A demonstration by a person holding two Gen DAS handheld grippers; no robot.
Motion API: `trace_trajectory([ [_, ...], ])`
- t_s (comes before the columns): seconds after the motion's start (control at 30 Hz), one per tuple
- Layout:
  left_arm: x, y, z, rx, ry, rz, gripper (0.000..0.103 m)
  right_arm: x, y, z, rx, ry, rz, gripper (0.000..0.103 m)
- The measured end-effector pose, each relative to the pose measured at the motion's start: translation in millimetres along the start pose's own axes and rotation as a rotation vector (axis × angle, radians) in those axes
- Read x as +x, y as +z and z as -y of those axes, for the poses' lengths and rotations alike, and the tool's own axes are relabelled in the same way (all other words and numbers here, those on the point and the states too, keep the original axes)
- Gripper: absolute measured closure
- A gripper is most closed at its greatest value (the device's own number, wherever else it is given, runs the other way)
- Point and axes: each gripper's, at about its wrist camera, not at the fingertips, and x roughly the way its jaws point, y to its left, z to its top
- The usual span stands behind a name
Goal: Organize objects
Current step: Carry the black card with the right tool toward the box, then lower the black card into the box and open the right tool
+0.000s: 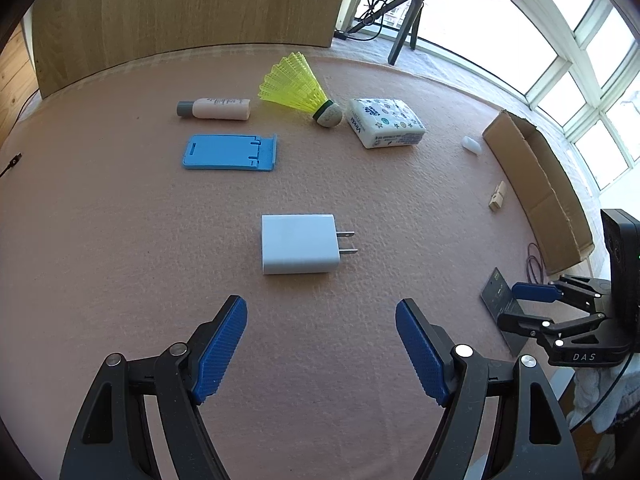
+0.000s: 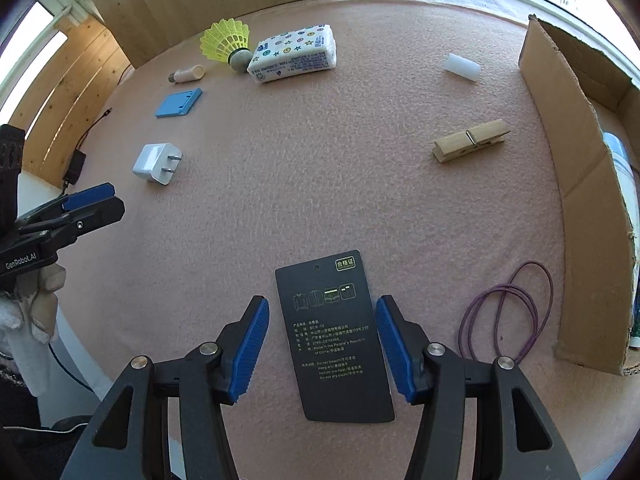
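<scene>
Now, through the left wrist camera, you are holding the left gripper (image 1: 321,346) over the pink felt mat (image 1: 120,240) with its blue pads spread wide and nothing between them. Just ahead of the pads a white charger (image 1: 299,244) is lying flat, its prongs pointing right. Beyond it are sitting a blue phone stand (image 1: 228,152), a small lotion bottle (image 1: 214,109), a yellow shuttlecock (image 1: 298,86) and a tissue pack (image 1: 384,122) — the shuttlecock's cork just beside the pack. A cardboard box (image 1: 540,184) is standing along the right edge of the mat.

Through the right wrist camera, you are pointing the right gripper (image 2: 322,344) down over a black hang tag (image 2: 334,336) lying flat on the mat. Its pads are standing apart on either side of the tag — whether they touch its edges I cannot tell. To the right a loop of purple cord (image 2: 506,312) is lying beside the box, with a wooden clothespin (image 2: 470,141) and a white cap (image 2: 461,66) farther off.
</scene>
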Motion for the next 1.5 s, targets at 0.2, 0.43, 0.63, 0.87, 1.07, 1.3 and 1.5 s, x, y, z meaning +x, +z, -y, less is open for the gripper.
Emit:
trace_trajectory([
  [0.2, 2.1, -0.2, 5.5, 0.020, -0.004, -0.006, 0.023, 3.7, -14.6, -19.2, -0.115, -0.130, -0.038, 0.047],
  [0.43, 4.1, -0.3, 12.7, 0.042, -0.002, -0.007, 0.023, 1.8, -18.5, -19.1, -0.131, -0.162, -0.026, 0.057],
  [0.63, 4.2, -0.9, 17.1, 0.051, 0.001, -0.009, 0.023, -16.6, -21.0, -2.5, -0.060, -0.123, 0.017, 0.057],
  [0.87, 7.4, -2.5, 33.4, 0.073, -0.014, -0.013, 0.023, -73.3, -20.7, 26.6, 0.036, -0.113, 0.151, 0.057],
  [1.07, 14.6, -1.3, 57.2, 0.107, -0.033, -0.023, 0.023, -112.2, -13.6, 68.0, 0.116, -0.176, 0.240, 0.057],
  [1.3, 21.8, 0.8, 99.9, 0.175, -0.069, -0.025, 0.023, -133.4, -14.5, 117.1, 0.197, -0.224, 0.273, 0.057],
  [1.5, 32.0, 1.2, 136.9, 0.221, -0.096, -0.035, 0.023, -133.2, -10.8, 146.5, 0.226, -0.260, 0.275, 0.057],
])
